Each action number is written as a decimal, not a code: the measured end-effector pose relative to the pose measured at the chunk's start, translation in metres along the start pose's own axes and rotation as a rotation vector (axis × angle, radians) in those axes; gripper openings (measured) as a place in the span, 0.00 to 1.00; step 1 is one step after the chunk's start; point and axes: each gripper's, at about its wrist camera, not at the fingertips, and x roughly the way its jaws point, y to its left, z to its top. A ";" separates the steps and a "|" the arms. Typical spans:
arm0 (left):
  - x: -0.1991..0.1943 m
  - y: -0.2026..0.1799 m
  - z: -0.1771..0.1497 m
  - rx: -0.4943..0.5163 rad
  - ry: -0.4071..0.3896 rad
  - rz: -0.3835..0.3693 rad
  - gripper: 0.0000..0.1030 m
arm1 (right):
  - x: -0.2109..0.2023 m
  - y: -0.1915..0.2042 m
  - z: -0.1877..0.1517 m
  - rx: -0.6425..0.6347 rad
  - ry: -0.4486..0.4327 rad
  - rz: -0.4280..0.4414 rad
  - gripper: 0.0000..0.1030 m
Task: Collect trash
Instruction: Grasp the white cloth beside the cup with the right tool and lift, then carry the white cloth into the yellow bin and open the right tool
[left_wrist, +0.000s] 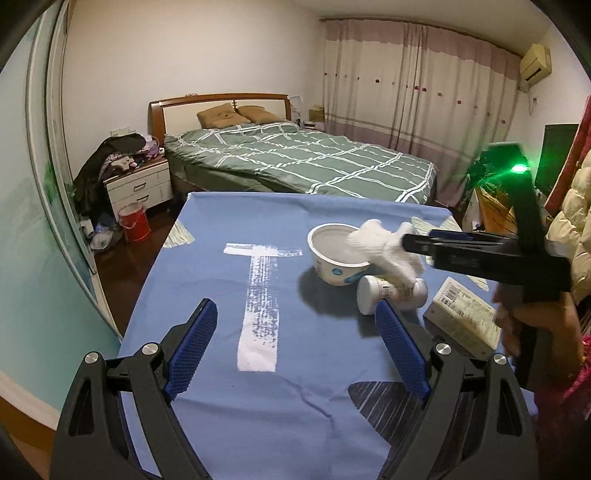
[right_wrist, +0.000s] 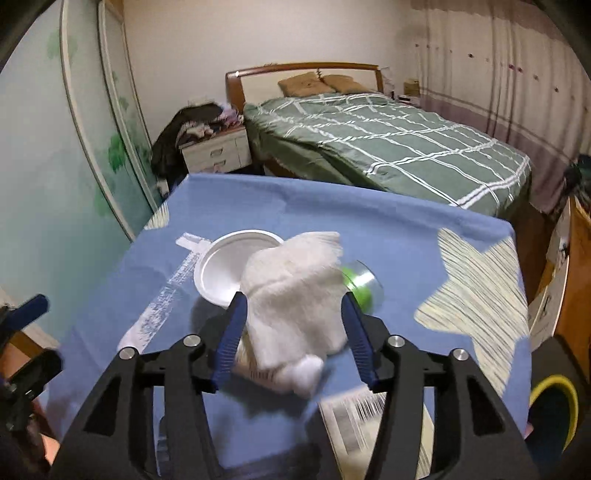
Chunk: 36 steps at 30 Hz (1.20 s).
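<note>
A white bowl (left_wrist: 334, 254) (right_wrist: 229, 266) stands on the blue tablecloth (left_wrist: 229, 398) (right_wrist: 369, 229). A white cloth (left_wrist: 388, 243) (right_wrist: 295, 299) hangs between the fingers of my right gripper (right_wrist: 293, 306) (left_wrist: 406, 242), just beside and above the bowl; the jaws look spread apart. A white bottle (left_wrist: 384, 293) lies on its side under the cloth. A green can (right_wrist: 360, 282) lies behind it. A printed box (left_wrist: 461, 319) (right_wrist: 354, 417) lies at the right. My left gripper (left_wrist: 295, 314) is open and empty above the near cloth.
A bed (left_wrist: 295, 158) with a green checked cover stands behind the table. A nightstand (left_wrist: 138, 184) piled with clothes and a red bucket (left_wrist: 135, 221) are at the left. A yellow-rimmed bin (right_wrist: 554, 410) sits at the right of the table.
</note>
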 end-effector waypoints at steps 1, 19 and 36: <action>0.001 0.001 0.000 -0.001 0.002 0.001 0.84 | 0.002 0.004 0.000 -0.006 0.006 -0.008 0.52; 0.016 -0.011 -0.001 0.011 0.029 -0.021 0.84 | -0.017 -0.016 0.000 0.064 -0.026 0.038 0.04; 0.023 -0.040 -0.001 0.059 0.040 -0.071 0.84 | -0.124 -0.105 -0.046 0.273 -0.182 -0.083 0.05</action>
